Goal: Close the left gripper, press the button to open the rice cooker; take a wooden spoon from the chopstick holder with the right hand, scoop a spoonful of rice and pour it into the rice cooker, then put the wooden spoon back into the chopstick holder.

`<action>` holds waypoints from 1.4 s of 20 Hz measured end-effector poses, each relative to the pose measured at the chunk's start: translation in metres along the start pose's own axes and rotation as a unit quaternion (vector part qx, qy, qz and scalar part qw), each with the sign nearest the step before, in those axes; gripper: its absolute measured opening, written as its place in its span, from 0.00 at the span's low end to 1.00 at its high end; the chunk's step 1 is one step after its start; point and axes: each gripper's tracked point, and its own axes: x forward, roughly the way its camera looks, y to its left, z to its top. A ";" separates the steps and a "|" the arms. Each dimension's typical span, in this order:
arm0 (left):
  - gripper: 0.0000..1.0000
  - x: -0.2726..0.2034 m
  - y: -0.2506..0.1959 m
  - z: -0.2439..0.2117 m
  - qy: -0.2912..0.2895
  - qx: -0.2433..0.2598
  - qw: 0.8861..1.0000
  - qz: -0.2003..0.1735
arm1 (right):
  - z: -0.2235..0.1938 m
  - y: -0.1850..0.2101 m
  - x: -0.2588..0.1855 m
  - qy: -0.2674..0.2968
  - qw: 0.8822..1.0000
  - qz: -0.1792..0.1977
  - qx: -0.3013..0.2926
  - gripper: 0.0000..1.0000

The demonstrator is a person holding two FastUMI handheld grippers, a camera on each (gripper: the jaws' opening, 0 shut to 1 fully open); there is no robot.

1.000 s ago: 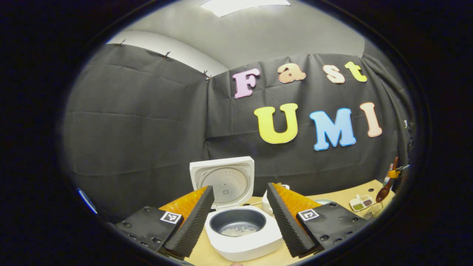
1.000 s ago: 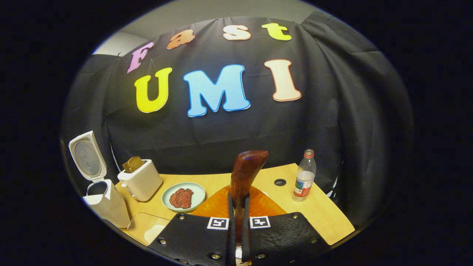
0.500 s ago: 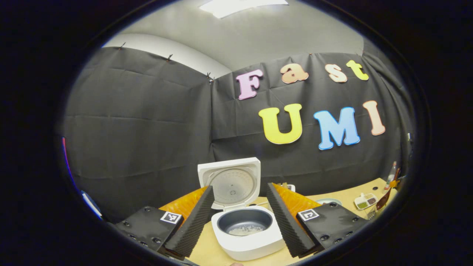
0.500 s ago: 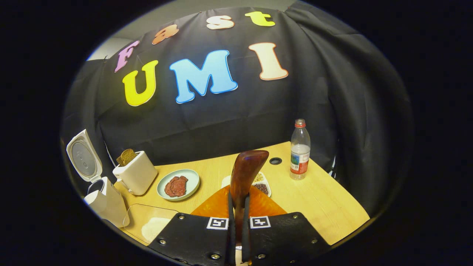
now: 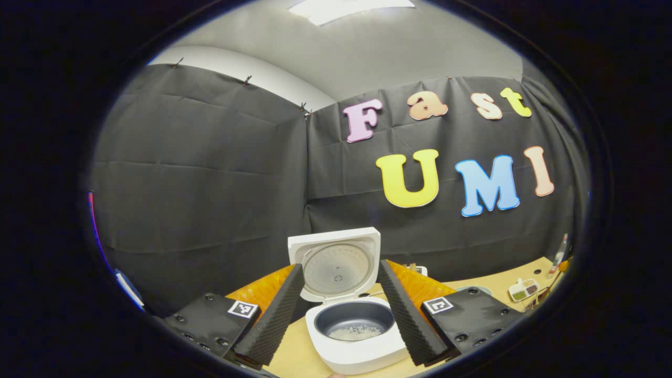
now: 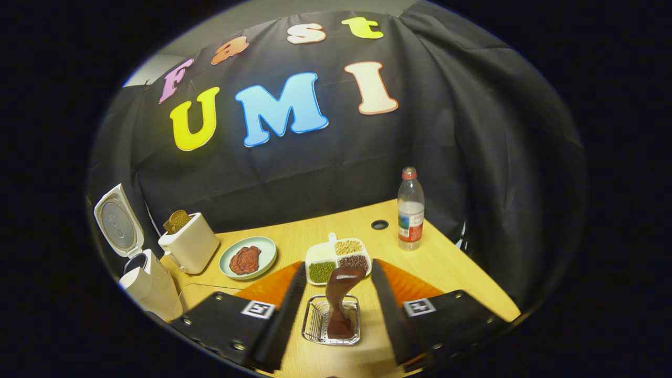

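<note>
Right gripper (image 6: pixel 336 310) hangs spread around the spoon (image 6: pixel 340 302), which stands in the holder (image 6: pixel 331 328) as the task's end wants, while left gripper (image 5: pixel 341 315), spread too, frames the open cooker (image 5: pixel 357 336).

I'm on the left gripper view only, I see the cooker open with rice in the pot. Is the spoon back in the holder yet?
Observer: Yes. In the right gripper view the spoon stands in the wire holder, handle up.
Operator: Is the right hand-held gripper clamped on it?
Observer: No. The right hand-held gripper is open, one finger on each side of the spoon, neither touching it.
Operator: What's just past the holder?
Observer: A white divided dish of beans, with a bottle farther right.
Operator: Anything between there and the cooker?
Observer: A plate holding something reddish brown, then a toaster with bread in it, beside the cooker.
</note>
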 end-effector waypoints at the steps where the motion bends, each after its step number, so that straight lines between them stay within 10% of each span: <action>1: 0.98 0.006 0.002 0.000 0.002 0.002 1.000 0.002 | 0.018 -0.003 -0.011 -0.018 1.000 -0.002 -0.017 0.86; 2: 0.98 0.012 0.003 -0.002 0.006 0.005 1.000 0.003 | 0.029 -0.003 -0.016 -0.036 0.999 -0.007 -0.033 1.00; 9: 0.98 0.075 0.016 0.005 0.011 0.006 1.000 0.015 | 0.083 0.024 -0.067 -0.106 0.990 -0.005 -0.091 0.99; 20: 0.98 0.220 0.021 0.018 0.005 -0.048 0.999 -0.019 | 0.067 0.022 -0.096 -0.103 0.989 -0.048 -0.091 0.99; 28: 0.99 0.321 0.045 -0.008 0.061 -0.067 0.996 0.024 | 0.049 0.009 -0.113 -0.089 0.987 -0.094 -0.094 0.98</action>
